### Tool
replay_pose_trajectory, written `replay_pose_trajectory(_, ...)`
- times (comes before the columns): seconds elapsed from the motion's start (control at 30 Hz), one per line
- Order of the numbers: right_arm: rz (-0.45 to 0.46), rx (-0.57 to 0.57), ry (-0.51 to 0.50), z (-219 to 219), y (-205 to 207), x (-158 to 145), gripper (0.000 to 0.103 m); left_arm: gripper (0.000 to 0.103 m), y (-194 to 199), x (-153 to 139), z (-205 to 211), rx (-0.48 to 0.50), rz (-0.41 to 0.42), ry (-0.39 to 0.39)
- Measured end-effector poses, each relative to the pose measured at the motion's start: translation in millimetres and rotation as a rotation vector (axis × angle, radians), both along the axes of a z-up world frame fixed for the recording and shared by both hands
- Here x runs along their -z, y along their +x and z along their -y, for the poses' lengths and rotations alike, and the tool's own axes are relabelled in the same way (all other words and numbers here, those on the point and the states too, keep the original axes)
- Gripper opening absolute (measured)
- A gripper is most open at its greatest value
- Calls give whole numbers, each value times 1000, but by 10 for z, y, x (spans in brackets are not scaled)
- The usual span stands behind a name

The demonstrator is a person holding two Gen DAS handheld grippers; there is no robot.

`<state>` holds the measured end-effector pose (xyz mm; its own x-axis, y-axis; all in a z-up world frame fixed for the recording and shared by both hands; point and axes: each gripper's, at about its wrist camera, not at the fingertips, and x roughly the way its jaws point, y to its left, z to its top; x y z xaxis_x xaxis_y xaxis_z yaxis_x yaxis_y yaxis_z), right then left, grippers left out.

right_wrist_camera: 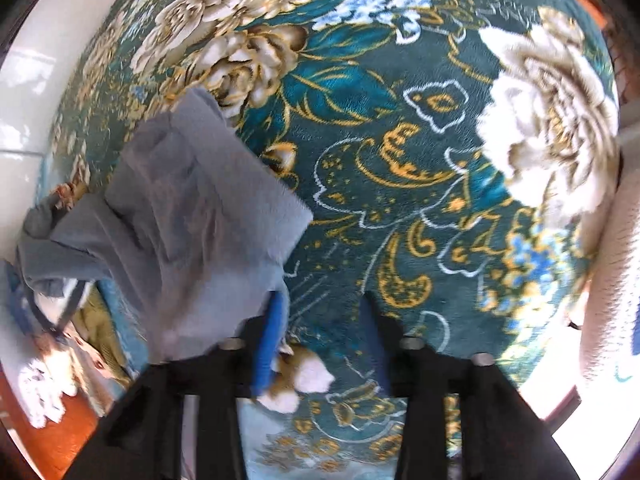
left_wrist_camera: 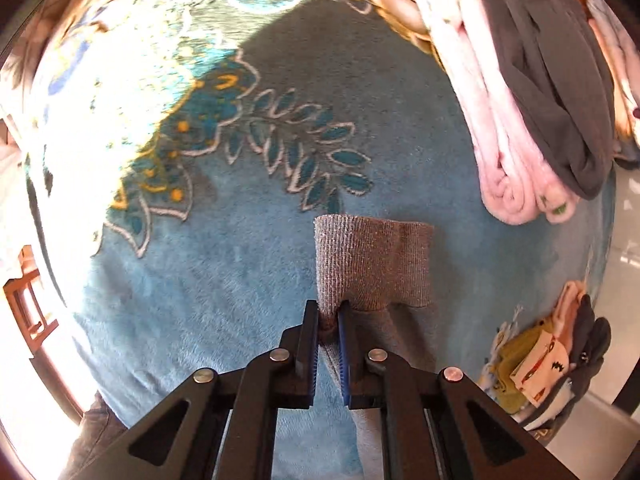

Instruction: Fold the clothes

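Now the left hand-held gripper (left_wrist_camera: 329,312) pinches the grey garment (left_wrist_camera: 372,264); the right (right_wrist_camera: 324,300) gapes empty: seize its 9 o'clock edge squarely.

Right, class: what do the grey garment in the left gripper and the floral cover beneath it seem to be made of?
Grey garment: probably a ribbed knit, matte, judging by its fine vertical ribs. Floral cover: apparently plush fleece or velvet, since it shows short, brushed, slightly shiny pile. The left gripper pinches the garment's cuff.

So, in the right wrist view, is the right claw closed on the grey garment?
No, the right claw stands open over the floral blanket, with the grey garment lying beside its left finger.
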<state>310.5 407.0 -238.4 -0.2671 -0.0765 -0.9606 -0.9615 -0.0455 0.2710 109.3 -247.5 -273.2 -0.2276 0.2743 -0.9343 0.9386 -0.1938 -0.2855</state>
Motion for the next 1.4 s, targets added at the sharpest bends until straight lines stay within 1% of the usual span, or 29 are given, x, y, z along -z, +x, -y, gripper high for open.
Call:
replay_pose_trajectory(0.13,-37,80,-55,-19,36,276,44,9,-146,-118,-137,27,-5,-26)
replay_pose_trajectory(0.23,-123,176,-91,-44,75,431,44,9,-304,-231,-212,56,-27,-48)
replay_pose_trajectory(0.33,-207,247,-131,-51,89,555,44,9,-401,-320,-275,79,-35,-65)
replay_pose_trajectory(0.5,-281,221,-134,-11,45,445,44,10,-401,-397,-395,76,-33,-79)
replay_pose_trajectory(0.63,-340,197,-135,22,8,348,44,10,-327,-375,-468,50,-15,-80)
replay_pose_trajectory(0.7,-358,169,-134,17,-65,322,46,10,-290,-355,-507,35,-9,-76)
replay_pose_trajectory(0.77,-330,151,-144,2,-125,372,48,10,-270,-342,-549,34,0,-73)
replay_pose_trajectory(0.9,-257,136,-130,-44,-234,467,48,10,-248,-362,-603,44,3,-79)
replay_pose_trajectory(0.93,-247,134,-133,-63,-245,473,46,10,-238,-368,-603,45,4,-80)
replay_pose_trajectory(0.97,-242,132,-137,-70,-291,464,30,10,-226,-375,-601,46,3,-82)
replay_pose_trajectory(1.0,-246,127,-143,-73,-317,433,6,10,-210,-384,-598,44,1,-82)
replay_pose_trajectory(1.07,-260,136,-157,-85,-337,309,4,10,-178,-394,-590,37,-2,-79)
replay_pose_trajectory(1.13,-323,142,-137,-136,-343,135,3,10,-165,-396,-578,31,-3,-75)
replay_pose_trajectory(1.2,-352,85,-92,-278,-528,-96,2,10,-171,-398,-572,28,-6,-73)
replay_pose_trajectory(1.27,-364,13,-61,-482,-837,-270,2,10,-227,-412,-598,31,-21,-72)
replay_pose_trajectory(1.3,-363,-26,-43,-616,-1075,-328,2,10,-255,-418,-611,32,-28,-71)
replay_pose_trajectory(1.37,-352,-86,-18,-821,-1550,-316,2,10,-312,-430,-643,38,-41,-70)
replay_pose_trajectory(1.4,-323,-127,-6,-901,-1845,-259,2,10,-345,-428,-680,48,-41,-68)
